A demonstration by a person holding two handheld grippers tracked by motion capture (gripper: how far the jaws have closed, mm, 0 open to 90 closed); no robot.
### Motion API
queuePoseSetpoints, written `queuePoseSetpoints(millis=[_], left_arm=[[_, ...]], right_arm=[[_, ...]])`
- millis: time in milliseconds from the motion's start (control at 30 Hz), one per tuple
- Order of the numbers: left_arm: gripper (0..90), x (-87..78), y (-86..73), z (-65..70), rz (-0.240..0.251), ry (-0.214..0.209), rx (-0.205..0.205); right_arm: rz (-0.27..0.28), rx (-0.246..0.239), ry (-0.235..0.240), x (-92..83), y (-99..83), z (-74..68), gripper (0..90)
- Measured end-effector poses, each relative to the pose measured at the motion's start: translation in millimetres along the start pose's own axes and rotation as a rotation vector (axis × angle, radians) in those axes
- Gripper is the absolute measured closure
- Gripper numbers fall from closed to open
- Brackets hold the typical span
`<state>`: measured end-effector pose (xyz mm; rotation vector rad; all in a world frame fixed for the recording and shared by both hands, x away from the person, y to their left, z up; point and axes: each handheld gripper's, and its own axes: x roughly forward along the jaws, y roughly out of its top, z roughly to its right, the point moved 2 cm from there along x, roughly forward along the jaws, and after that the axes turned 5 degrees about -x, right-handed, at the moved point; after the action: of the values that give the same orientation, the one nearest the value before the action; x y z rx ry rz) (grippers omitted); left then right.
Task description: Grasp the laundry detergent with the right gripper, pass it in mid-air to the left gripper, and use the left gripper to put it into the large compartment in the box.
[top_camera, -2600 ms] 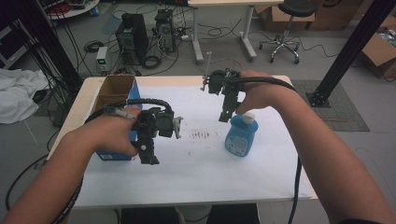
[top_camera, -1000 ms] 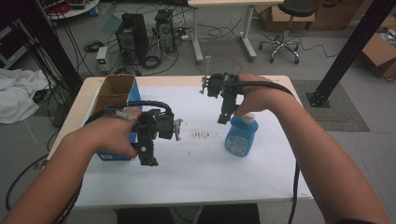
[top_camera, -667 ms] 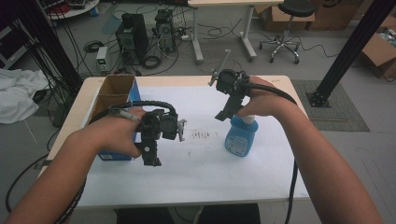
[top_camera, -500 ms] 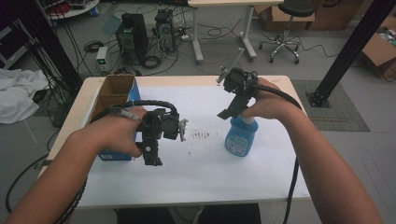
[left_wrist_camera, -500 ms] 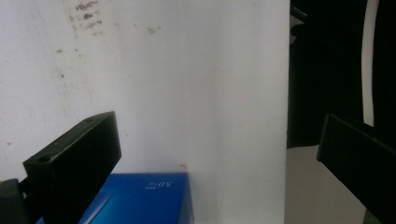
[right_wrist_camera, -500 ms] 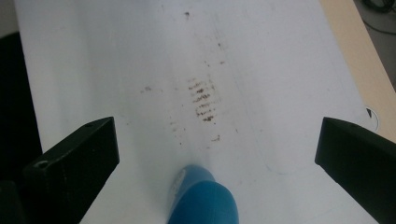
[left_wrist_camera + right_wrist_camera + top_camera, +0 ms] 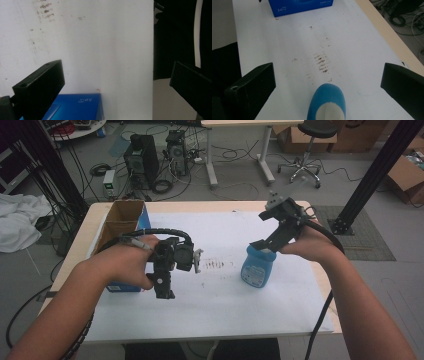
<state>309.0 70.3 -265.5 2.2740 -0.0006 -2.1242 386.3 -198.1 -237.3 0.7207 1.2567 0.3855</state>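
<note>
The fingers of the right gripper (image 7: 264, 243) are spread wide with nothing in them, right over the blue bottle (image 7: 258, 267) near the desk's right edge, ready to grab it, while the left gripper (image 7: 164, 287), also spread wide, waits by the blue box (image 7: 131, 250) near the left edge.

Left hand-held gripper (image 7: 164, 281) points down at the desk (image 7: 220, 310), jaws apart; right hand-held gripper (image 7: 261, 244) raised, tilted, jaws wide.

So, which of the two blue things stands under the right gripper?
The blue bottle, upright at the right gripper, whose jaws are open. The blue box stands by the left hand.
</note>
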Motion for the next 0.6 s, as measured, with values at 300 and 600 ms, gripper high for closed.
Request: queuePoseSetpoints(millis=[300,600], left_arm=[[0.1,-4.1,1.9,0.5,0.0,0.009,0.014],[0.1,-4.0,-1.1,0.9,0.004,0.012,0.012]], right_arm=[[0.078,0.045,-0.045,-26.4,-41.4,-9.8,0.0],[0.131,0.092,-0.104,-52.3,-85.4,-26.5,0.0]])
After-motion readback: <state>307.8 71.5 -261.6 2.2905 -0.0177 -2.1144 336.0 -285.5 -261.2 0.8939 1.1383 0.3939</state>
